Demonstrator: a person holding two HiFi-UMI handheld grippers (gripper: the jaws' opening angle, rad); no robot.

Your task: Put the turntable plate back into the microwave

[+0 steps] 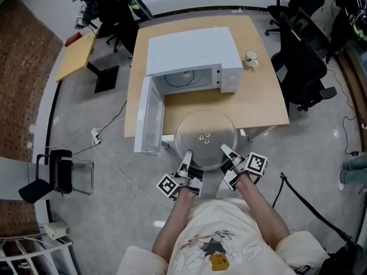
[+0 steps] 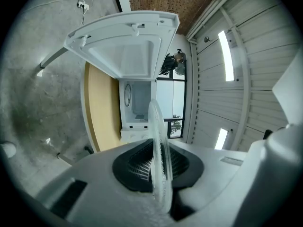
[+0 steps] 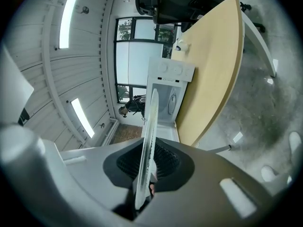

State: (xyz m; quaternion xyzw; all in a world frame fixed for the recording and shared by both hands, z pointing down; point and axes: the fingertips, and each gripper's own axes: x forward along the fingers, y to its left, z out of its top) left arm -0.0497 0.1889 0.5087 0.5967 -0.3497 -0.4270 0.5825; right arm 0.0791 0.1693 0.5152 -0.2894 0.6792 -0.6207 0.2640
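Left claw (image 1: 187, 155) is clamped on the near rim of the turntable plate (image 1: 205, 132). In the left gripper view the glass edge runs between its dark pads, one on each face. The clear round plate reaches forward from both claws, and its far half lies over the near edge of the tabletop (image 1: 261, 105); whether it touches the wood I cannot tell. Right claw (image 1: 225, 149), just beside the left one, grips the same near rim in the same way. Ahead of the left claw the microwave's door (image 1: 150, 116) hangs open past the tabletop's edge. Straight ahead of both claws stands the white microwave (image 1: 192, 53), cavity facing them. Beyond the right claw, a small cup (image 1: 251, 58) sits beside the microwave.
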